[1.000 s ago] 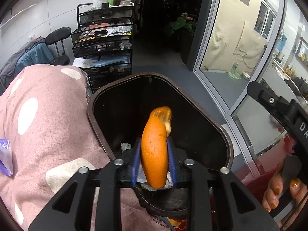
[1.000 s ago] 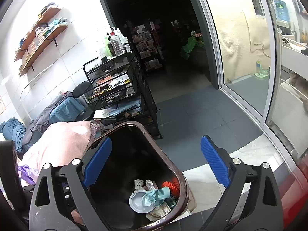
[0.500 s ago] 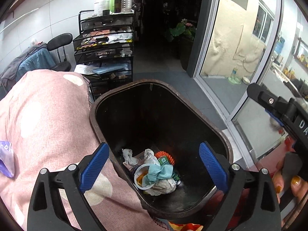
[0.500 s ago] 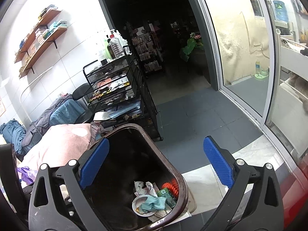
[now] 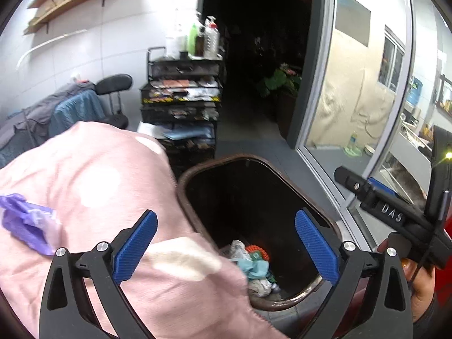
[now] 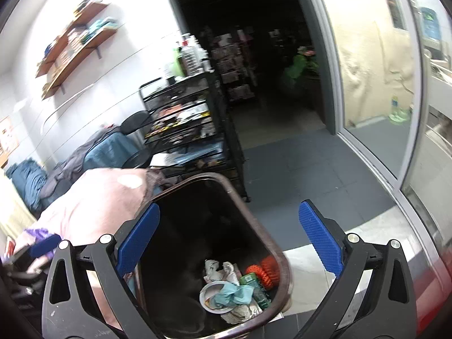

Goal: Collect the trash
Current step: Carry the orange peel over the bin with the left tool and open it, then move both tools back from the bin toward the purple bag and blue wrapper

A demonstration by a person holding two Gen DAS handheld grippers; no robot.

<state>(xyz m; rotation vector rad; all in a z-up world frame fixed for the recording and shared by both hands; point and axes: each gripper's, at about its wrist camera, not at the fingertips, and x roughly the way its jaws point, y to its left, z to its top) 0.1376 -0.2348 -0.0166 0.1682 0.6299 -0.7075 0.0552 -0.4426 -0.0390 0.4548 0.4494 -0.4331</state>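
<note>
the left gripper [image 5: 224, 243] hangs with its blue-padded fingers [image 5: 135, 247] spread wide apart and nothing between them, above the seam where a pink cushion with pale dots [image 5: 93, 197] meets the brown-rimmed trash bin [image 5: 195, 223]. the right gripper [image 6: 228, 248] is likewise spread wide and empty, its left pad over the bin's dark inside and its right pad over the pale floor beside it. the hand [image 5: 421, 279] that holds the right tool shows at the lower right of the left wrist view, nails painted an amber tone.

the collected trash sits at the bottom of the trash bin: crumpled white paper [image 6: 219, 269], a small white dish or lid [image 6: 210, 295], a teal wad that looks like a glove or mask [image 6: 236, 293], a green packet [image 6: 251, 281] and an orange netted thing [image 6: 264, 271], all heaped together against the near wall. a scrap of purple plastic [image 5: 25, 226] lies on the cushion, well left of the bin.

behind the bin stands a black wire rack [image 6: 192, 124] with cluttered shelves and bottles [image 5: 203, 39] on top. left of it, an office chair [image 5: 113, 96] draped with blue and grey cloth. wooden wall shelves [image 6: 73, 56] hang above. to the right, a glass door [image 6: 375, 84] edges the grey floor, and a potted plant [image 5: 278, 80] stands in the dark passage beyond.
</note>
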